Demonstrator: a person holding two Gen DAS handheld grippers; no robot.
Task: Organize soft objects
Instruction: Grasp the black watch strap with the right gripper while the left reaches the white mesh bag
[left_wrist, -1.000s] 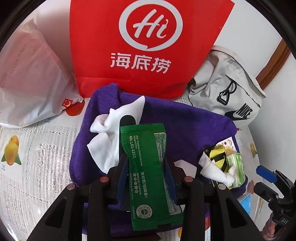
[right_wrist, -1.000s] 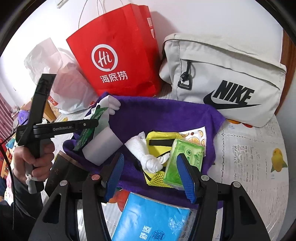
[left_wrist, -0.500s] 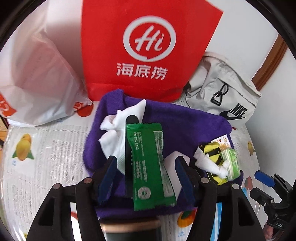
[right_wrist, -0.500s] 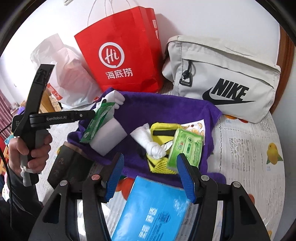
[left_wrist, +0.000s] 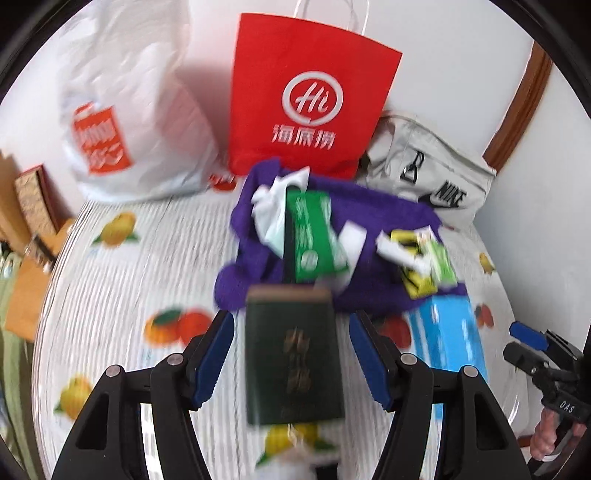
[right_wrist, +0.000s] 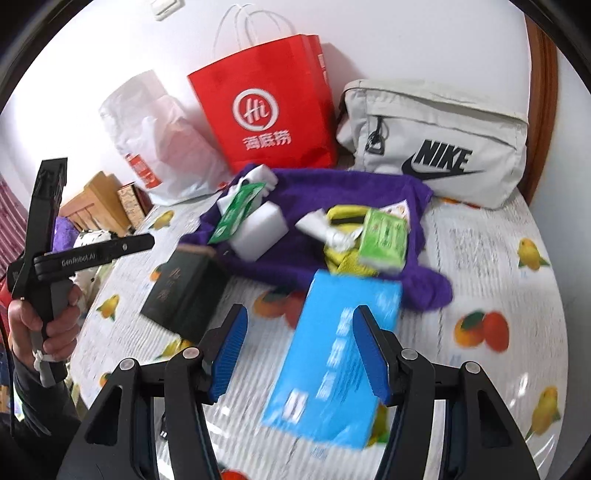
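A purple towel lies on the fruit-print tablecloth. On it rest a green packet, crumpled white tissue, a white block, a yellow-and-black item and a light green pack. My left gripper is open and hangs back from the towel, over a dark green box; its pads are clear of the box. The right gripper is open above a blue pack. Both views are motion-blurred.
Along the wall behind the towel stand a red paper bag, a white plastic bag and a grey Nike bag. Wooden furniture is beyond the table's left edge.
The left jaws widened and let go of the green packet, which stays on the towel. Both grippers pulled back from the towel, bringing the dark box and blue pack into fuller view.
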